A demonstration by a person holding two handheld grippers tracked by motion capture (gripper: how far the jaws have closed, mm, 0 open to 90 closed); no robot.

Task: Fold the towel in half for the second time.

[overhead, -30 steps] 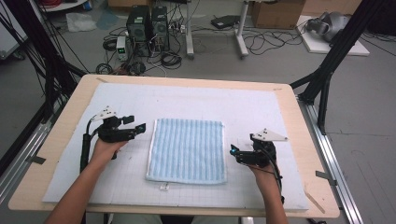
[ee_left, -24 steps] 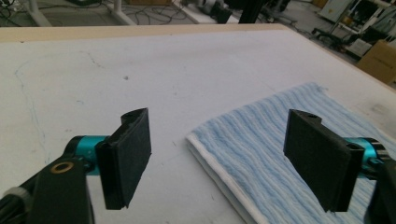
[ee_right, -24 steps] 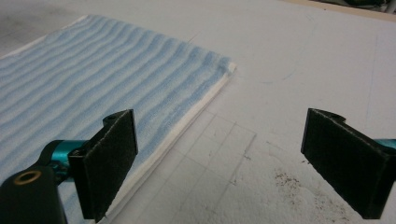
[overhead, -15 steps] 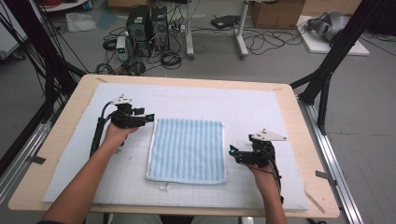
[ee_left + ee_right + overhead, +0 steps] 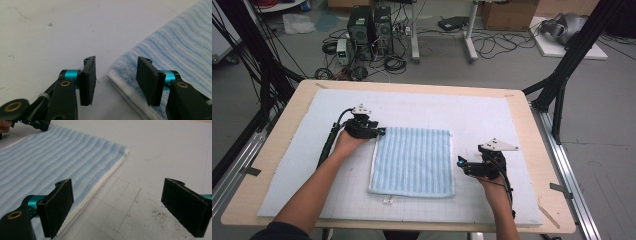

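Observation:
A folded blue-striped towel [image 5: 412, 160] lies flat in the middle of the white mat [image 5: 492, 115]. My left gripper [image 5: 379, 132] sits low at the towel's far left corner. In the left gripper view that corner [image 5: 125, 67] lies between the jaws of the left gripper [image 5: 117, 80], which have just been closing and stand about half apart, with no pad pressing the cloth. My right gripper [image 5: 460, 164] rests by the towel's right edge. Its jaws are wide apart in the right gripper view [image 5: 122, 207], one over the towel's edge [image 5: 100, 182], the other over bare mat.
The mat covers a wooden table [image 5: 532, 125] with black frame legs [image 5: 562, 85] at both sides. Computer towers [image 5: 369, 25] and cables lie on the floor beyond the far edge. A small white tag [image 5: 388, 201] sticks out at the towel's near edge.
My left hand has moved right and down to the towel's far left corner, and its jaws have narrowed. The right hand and the towel have stayed put.

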